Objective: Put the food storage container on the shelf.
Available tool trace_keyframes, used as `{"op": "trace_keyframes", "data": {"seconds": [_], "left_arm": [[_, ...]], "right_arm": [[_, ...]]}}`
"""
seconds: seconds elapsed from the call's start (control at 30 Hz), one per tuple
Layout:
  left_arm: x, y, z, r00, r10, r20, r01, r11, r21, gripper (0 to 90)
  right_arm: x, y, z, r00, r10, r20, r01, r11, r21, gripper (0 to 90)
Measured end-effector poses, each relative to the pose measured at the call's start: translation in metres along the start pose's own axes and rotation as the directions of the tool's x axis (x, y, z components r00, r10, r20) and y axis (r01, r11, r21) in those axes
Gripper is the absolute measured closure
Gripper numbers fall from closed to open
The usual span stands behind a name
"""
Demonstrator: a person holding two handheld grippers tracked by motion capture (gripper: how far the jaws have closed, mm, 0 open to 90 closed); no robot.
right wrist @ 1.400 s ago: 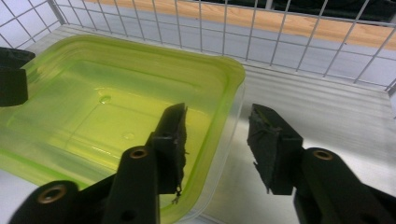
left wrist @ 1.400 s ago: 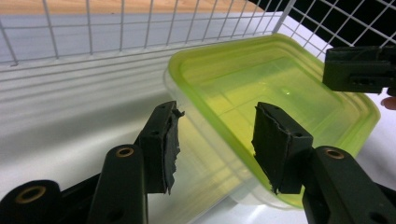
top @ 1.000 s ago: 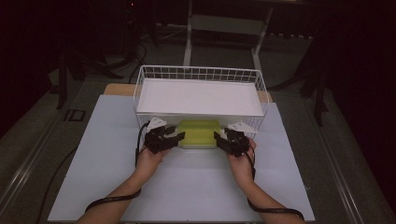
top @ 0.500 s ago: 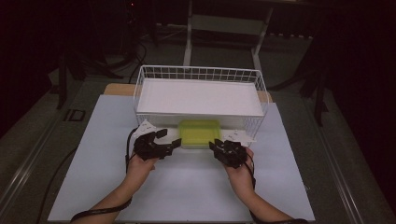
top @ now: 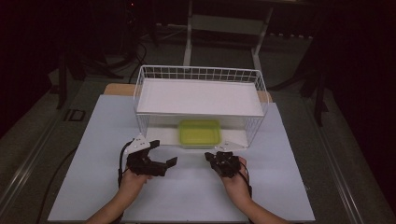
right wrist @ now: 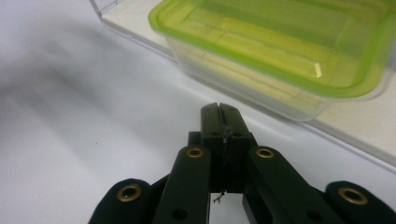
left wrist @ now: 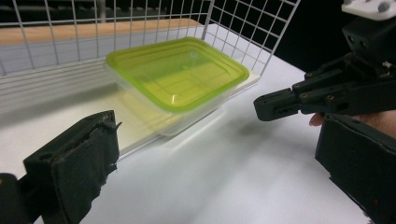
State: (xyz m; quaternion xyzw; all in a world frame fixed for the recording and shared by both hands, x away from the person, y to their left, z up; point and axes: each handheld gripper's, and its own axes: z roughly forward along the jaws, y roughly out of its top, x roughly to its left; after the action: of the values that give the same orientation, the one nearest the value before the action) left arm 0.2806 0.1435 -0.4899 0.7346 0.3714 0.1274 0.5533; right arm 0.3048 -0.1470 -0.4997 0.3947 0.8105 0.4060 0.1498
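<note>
A clear container with a green lid (top: 200, 133) rests on a white board at the open front of a white wire basket (top: 139, 93). My left gripper (top: 163, 152) stands in front of it to the left. Its jaws have just been opening and are wide apart with nothing between them. In the left gripper view the container (left wrist: 177, 74) lies ahead of my left gripper (left wrist: 219, 172). My right gripper (top: 215, 158) sits in front of the container to the right. Its jaws have just been closing and are shut on nothing. The right gripper view shows my right gripper (right wrist: 220, 109) just short of the container (right wrist: 280, 42).
A white board (top: 198, 96) covers the top of the basket like a shelf. The basket stands on a pale sheet (top: 88, 168) spread over the table. Dark floor and stand legs surround the table. In the left gripper view the right gripper (left wrist: 299, 98) is at the right.
Both hands have drawn back from the container's sides toward the table's front. The left jaws have spread wide and the right jaws have come together. The container has stayed put.
</note>
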Motion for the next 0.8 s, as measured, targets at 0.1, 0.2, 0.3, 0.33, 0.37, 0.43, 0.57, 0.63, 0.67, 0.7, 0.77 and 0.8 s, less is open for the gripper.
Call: {"op": "trace_keyframes", "data": {"seconds": [0.1, 0.2, 0.3, 0.33, 0.37, 0.43, 0.57, 0.63, 0.67, 0.7, 0.77, 0.8], "left_arm": [[0.000, -0.004, 0.000, 0.9989, 0.035, -0.031, -0.035, 0.9994, 0.004, 0.3], [0.000, -0.007, 0.001, 0.9983, 0.043, -0.040, -0.043, 0.9991, -0.004, 0.3], [0.002, -0.008, 0.001, 0.9983, 0.039, -0.043, -0.040, 0.9991, -0.014, 0.3], [0.002, -0.009, 0.000, 0.9981, 0.042, -0.044, -0.043, 0.9989, -0.022, 0.3], [0.002, -0.009, 0.000, 0.9981, 0.042, -0.044, -0.043, 0.9989, -0.022, 0.3], [0.001, -0.009, 0.000, 0.9974, 0.051, -0.052, -0.053, 0.9980, -0.034, 0.3], [0.000, -0.011, 0.001, 0.9969, 0.060, -0.051, -0.062, 0.9974, -0.038, 0.3], [0.000, -0.011, 0.002, 0.9969, 0.060, -0.051, -0.062, 0.9975, -0.034, 0.3], [0.000, -0.011, 0.002, 0.9967, 0.063, -0.051, -0.064, 0.9973, -0.036, 0.3], [0.000, -0.011, 0.002, 0.9968, 0.063, -0.049, -0.065, 0.9971, -0.040, 0.3], [0.000, -0.011, 0.002, 0.9962, 0.067, -0.055, -0.069, 0.9970, -0.036, 0.3], [0.000, -0.011, 0.001, 0.9962, 0.068, -0.054, -0.070, 0.9967, -0.041, 0.3]], "right_arm": [[0.002, -0.002, 0.006, 1.0000, 0.000, -0.002, 0.001, 1.000, 0.019, 90.0], [0.003, -0.002, 0.014, 1.0000, -0.003, 0.001, 0.003, 0.999, 0.036, 90.0], [0.002, 0.000, 0.021, 0.9999, 0.001, 0.012, -0.001, 0.999, 0.039, 90.0], [0.001, 0.001, 0.024, 0.9999, 0.002, 0.016, -0.002, 0.999, 0.038, 90.0], [0.001, 0.003, 0.025, 0.9997, -0.002, 0.024, 0.001, 0.999, 0.036, 90.0], [-0.001, 0.005, 0.029, 0.9996, 0.011, 0.027, -0.012, 0.999, 0.034, 90.0], [-0.005, 0.010, 0.036, 0.9989, 0.027, 0.039, -0.028, 0.999, 0.027, 90.0], [-0.007, 0.012, 0.040, 0.9985, 0.030, 0.047, -0.031, 0.999, 0.022, 90.0], [-0.007, 0.013, 0.042, 0.9982, 0.034, 0.050, -0.035, 0.999, 0.019, 90.0], [-0.008, 0.014, 0.044, 0.9981, 0.035, 0.050, -0.036, 0.999, 0.019, 90.0], [-0.009, 0.016, 0.048, 0.9977, 0.037, 0.056, -0.038, 0.999, 0.018, 90.0], [-0.010, 0.017, 0.050, 0.9975, 0.040, 0.058, -0.041, 0.999, 0.017, 89.9]]}}
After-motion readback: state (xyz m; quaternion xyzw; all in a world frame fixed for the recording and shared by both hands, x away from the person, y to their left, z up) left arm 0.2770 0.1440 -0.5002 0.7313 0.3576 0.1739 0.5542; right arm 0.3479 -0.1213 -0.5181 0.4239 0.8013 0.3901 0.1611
